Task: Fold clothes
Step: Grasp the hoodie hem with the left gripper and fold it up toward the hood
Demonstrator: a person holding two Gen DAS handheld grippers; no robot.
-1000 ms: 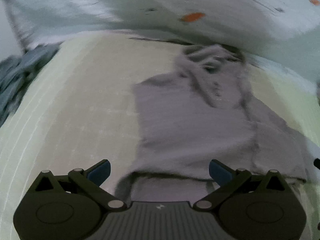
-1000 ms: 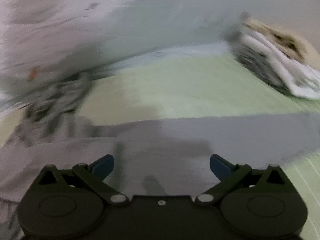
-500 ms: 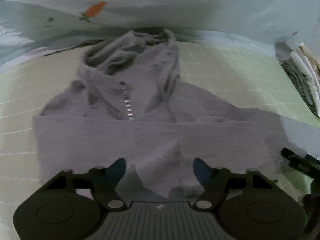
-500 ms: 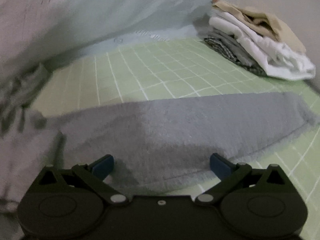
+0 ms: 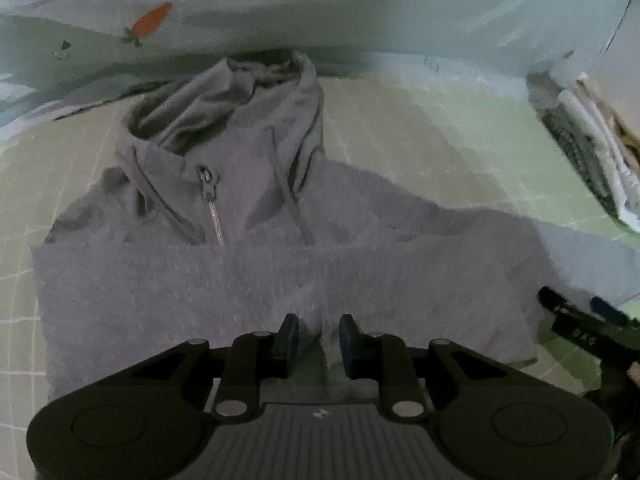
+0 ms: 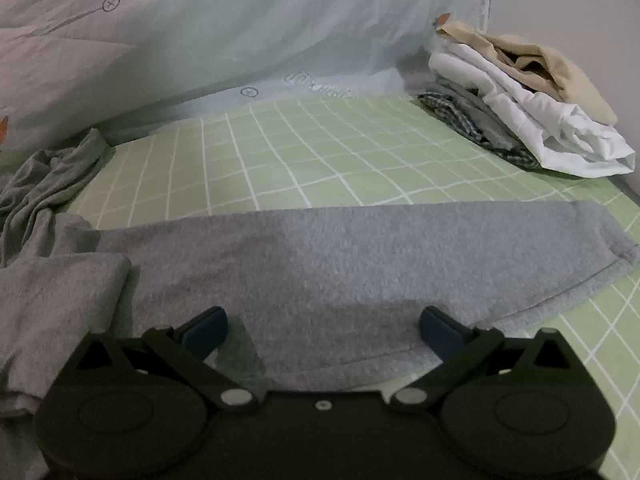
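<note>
Your left gripper (image 5: 319, 344) sits over the near edge of the grey fleece zip hoodie (image 5: 256, 280), which lies face up on the green checked bedsheet (image 6: 304, 152), hood (image 5: 224, 108) towards the pale quilt (image 5: 360, 8). The jaws are closing, with a ridge of grey fabric between the pads; whether they press it yet is unclear. Let them finish before you lift, and check you have caught the whole folded layer, not just the top nap.

Your right gripper (image 6: 322, 326) hovers low over the hoodie's outstretched grey sleeve (image 6: 400, 256), jaws wide apart, nothing clamped. The sleeve runs across the view, cuff (image 6: 624, 252) at the right end. Judgement: this sleeve wants folding in across the body. Take it nearer the cuff than the shoulder so it travels flat, and keep both hands level as the fabric moves.

Around you:
- Stack of folded clothes, white and beige on top, checked below (image 6: 520, 112), at the far right corner, well apart from the sleeve. Leave it alone.
- Quilt with an orange carrot print (image 5: 152, 20) touching or just behind the hood.
- A folded grey flap (image 6: 56, 300) beside the right gripper.

The zip pull (image 5: 206, 178) and drawcords (image 5: 294, 208) lie loose; they could snag.
</note>
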